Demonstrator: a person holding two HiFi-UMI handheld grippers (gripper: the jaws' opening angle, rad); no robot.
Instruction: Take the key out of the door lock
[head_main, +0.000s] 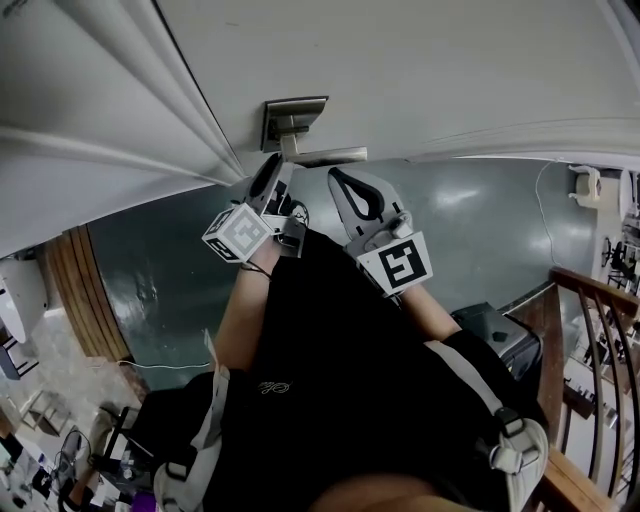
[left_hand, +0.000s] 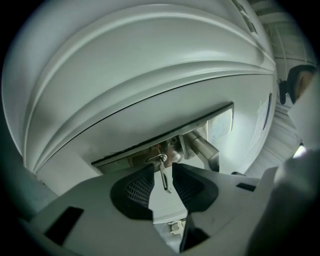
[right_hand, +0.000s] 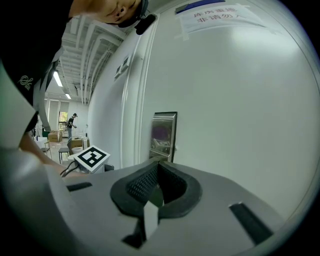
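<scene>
A small metal key (left_hand: 163, 176) hangs from the lock in the steel lock plate (left_hand: 220, 122) on the white door, just left of the lever handle (left_hand: 205, 150). My left gripper (left_hand: 162, 166) points level at the plate with the key between its dark pads; a narrow gap shows on each side of the key, so the jaws are open. In the head view the left gripper (head_main: 272, 175) sits just under the lock plate (head_main: 290, 118) and the right gripper (head_main: 345, 182) beside it, below the handle (head_main: 325, 155). The right gripper (right_hand: 159, 172) is shut on nothing, a little short of the plate (right_hand: 163, 132).
The white door (head_main: 420, 70) fills the top of the head view, over a grey-green floor (head_main: 480, 230). A wooden railing (head_main: 590, 330) stands at the right and wooden trim (head_main: 80, 290) at the left. A paper notice (right_hand: 220, 15) is stuck on the door.
</scene>
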